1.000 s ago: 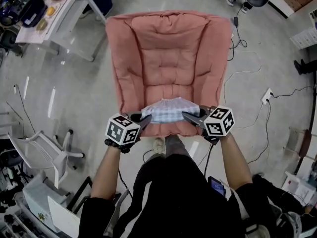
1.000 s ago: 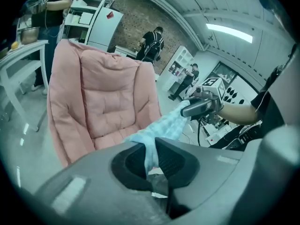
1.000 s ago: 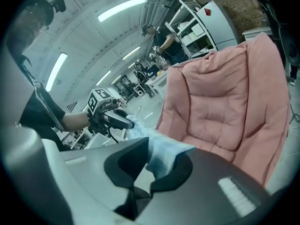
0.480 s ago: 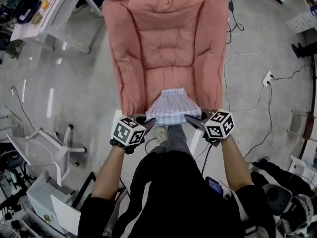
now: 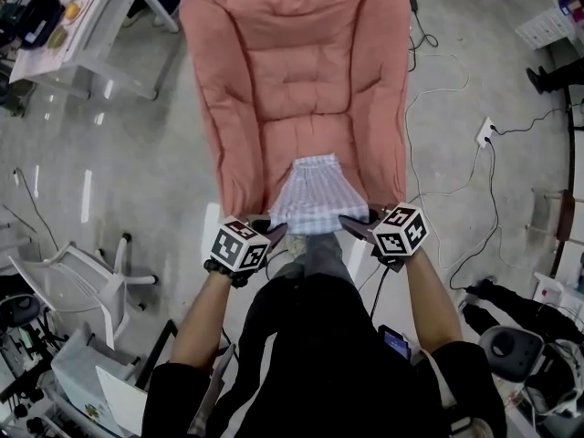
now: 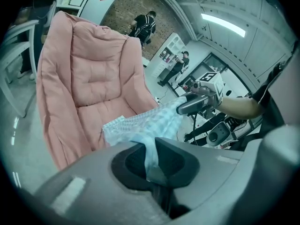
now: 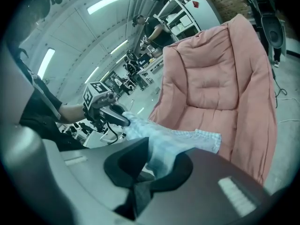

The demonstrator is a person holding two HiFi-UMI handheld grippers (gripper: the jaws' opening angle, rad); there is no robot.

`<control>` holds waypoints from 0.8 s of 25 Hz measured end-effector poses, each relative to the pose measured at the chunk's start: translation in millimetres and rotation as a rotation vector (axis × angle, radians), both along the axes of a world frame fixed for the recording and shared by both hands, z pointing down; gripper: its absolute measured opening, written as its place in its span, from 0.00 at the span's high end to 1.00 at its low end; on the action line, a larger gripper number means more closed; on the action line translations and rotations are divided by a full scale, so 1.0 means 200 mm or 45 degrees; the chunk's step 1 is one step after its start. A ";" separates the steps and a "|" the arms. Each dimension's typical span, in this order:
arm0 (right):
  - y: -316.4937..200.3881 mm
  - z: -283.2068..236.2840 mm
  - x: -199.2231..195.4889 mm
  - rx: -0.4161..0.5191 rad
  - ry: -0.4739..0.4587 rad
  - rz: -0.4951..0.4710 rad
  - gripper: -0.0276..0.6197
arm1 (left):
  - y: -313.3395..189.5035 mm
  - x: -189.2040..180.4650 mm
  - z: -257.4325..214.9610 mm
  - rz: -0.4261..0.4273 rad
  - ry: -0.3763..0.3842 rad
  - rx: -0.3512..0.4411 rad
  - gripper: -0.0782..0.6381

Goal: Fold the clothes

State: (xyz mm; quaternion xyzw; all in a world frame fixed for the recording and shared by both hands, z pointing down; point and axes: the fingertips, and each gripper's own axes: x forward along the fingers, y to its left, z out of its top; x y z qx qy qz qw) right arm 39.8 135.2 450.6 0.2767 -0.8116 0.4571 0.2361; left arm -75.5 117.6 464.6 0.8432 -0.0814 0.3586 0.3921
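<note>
Since the left tongs (image 5: 276, 230) pinch the checked garment (image 5: 312, 192) at its seven o'clock corner and the right tongs (image 5: 350, 225) at five o'clock, it stretches taut between them, far edge resting on the seat of the pink armchair (image 5: 297, 71), probably squared up for folding.

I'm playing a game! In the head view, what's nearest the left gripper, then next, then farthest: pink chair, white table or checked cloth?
1. Checked cloth, held by the left gripper.
2. Pink chair, just ahead.
3. White table, far upper left.
</note>
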 end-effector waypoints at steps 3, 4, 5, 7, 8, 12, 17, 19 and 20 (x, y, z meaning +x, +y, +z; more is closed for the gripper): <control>0.06 0.05 0.00 -0.048 -0.002 0.008 0.93 | 0.06 -0.01 0.04 0.023 -0.012 -0.015 0.86; 0.09 0.08 -0.01 -0.066 0.001 0.012 0.93 | 0.09 -0.01 0.06 0.026 -0.014 -0.027 0.86; 0.12 0.11 -0.01 -0.085 0.005 0.017 0.93 | 0.11 -0.02 0.08 0.028 -0.016 -0.041 0.86; 0.19 0.17 -0.02 -0.124 0.015 0.027 0.93 | 0.18 -0.02 0.14 0.034 -0.020 -0.075 0.86; 0.23 0.21 -0.02 -0.144 0.021 0.030 0.93 | 0.21 -0.03 0.17 0.039 -0.024 -0.093 0.86; 0.36 0.35 -0.03 -0.228 0.030 0.034 0.93 | 0.33 -0.03 0.30 0.066 -0.059 -0.154 0.86; 0.45 0.48 -0.03 -0.297 0.020 0.026 0.93 | 0.41 -0.02 0.43 0.051 -0.086 -0.206 0.86; 0.44 0.50 -0.04 -0.303 0.018 0.014 0.93 | 0.41 -0.02 0.46 0.049 -0.088 -0.211 0.86; 0.44 0.50 -0.04 -0.300 0.016 0.008 0.93 | 0.40 -0.02 0.46 0.047 -0.086 -0.210 0.86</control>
